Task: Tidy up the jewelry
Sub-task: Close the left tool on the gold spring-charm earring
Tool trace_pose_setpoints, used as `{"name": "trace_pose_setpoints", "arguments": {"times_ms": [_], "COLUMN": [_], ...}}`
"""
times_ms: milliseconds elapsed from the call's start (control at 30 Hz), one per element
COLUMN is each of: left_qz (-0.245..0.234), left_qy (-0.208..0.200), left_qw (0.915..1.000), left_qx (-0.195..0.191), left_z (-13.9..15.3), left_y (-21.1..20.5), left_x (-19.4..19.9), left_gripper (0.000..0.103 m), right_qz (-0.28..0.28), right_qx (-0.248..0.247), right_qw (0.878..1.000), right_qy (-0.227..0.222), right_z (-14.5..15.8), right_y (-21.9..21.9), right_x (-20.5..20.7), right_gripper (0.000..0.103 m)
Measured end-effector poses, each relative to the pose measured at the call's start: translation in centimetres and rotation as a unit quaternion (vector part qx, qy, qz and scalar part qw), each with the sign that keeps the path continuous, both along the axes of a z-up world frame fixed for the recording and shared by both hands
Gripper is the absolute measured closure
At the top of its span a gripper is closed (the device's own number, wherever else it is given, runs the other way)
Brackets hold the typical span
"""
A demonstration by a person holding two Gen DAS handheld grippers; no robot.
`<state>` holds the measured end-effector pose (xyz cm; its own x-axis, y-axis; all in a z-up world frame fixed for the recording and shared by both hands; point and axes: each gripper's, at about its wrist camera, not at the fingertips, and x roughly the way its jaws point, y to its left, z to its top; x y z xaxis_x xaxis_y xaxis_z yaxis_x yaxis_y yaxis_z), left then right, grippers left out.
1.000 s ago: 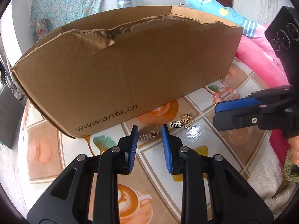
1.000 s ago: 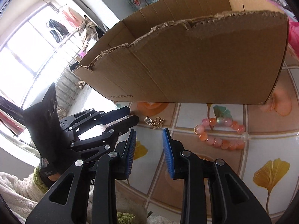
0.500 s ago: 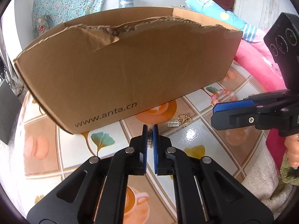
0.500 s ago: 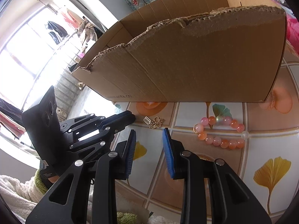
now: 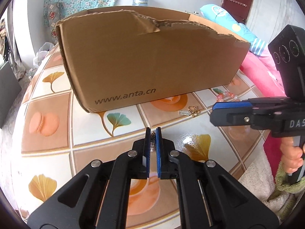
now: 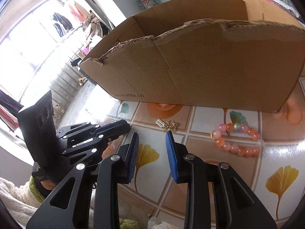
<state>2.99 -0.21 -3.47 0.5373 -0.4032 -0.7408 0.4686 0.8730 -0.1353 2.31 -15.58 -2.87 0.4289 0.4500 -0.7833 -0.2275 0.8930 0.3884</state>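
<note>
My left gripper is shut on a small gold abacus charm, held above the patterned table; it also shows in the right wrist view. A second gold charm lies on the table in front of the cardboard box, also seen in the right wrist view. A pink and orange bead bracelet lies to the right, partly visible in the left wrist view. My right gripper is open and empty, just short of the second charm.
The open box with torn rim fills the back of the table. Pink bedding lies to the right. A white fluffy cloth lies at the table's near edge.
My left gripper closed on the charm and lifted it off the table, pulling back and to the left. The right gripper stayed open and edged closer to the second charm.
</note>
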Motion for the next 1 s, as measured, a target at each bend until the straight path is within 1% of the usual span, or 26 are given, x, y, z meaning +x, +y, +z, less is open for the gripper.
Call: {"name": "trace_pose_setpoints", "arguments": {"times_ms": [300,500,600,700,900,1000], "left_qz": [-0.002,-0.004,-0.004,-0.004,-0.003,-0.003], "left_qy": [-0.002,-0.003,-0.005,-0.004,-0.004,-0.004], "left_qw": [1.0,1.0,1.0,1.0,1.0,1.0], "left_qx": [-0.005,-0.005,-0.003,-0.004,-0.004,-0.004], "left_z": [0.0,0.0,0.0,0.0,0.0,0.0], "left_y": [0.2,0.3,0.2,0.2,0.2,0.2], "left_x": [0.0,0.1,0.0,0.0,0.0,0.0], "left_gripper": [0.099,0.099,0.099,0.098,0.098,0.098], "right_qz": [0.013,0.007,0.003,-0.004,0.005,0.004], "right_qx": [-0.012,-0.031,-0.032,-0.042,-0.037,-0.043], "right_qw": [1.0,0.999,0.999,0.999,0.999,0.999], "right_qy": [0.0,0.016,0.018,0.018,0.004,0.012], "right_z": [-0.5,-1.4,-1.4,-1.2,-0.5,-1.0], "right_y": [1.3,1.6,1.2,1.1,1.7,2.2], "right_x": [2.0,3.0,2.9,3.0,3.0,3.4], "right_gripper": [0.074,0.074,0.074,0.074,0.074,0.074]}}
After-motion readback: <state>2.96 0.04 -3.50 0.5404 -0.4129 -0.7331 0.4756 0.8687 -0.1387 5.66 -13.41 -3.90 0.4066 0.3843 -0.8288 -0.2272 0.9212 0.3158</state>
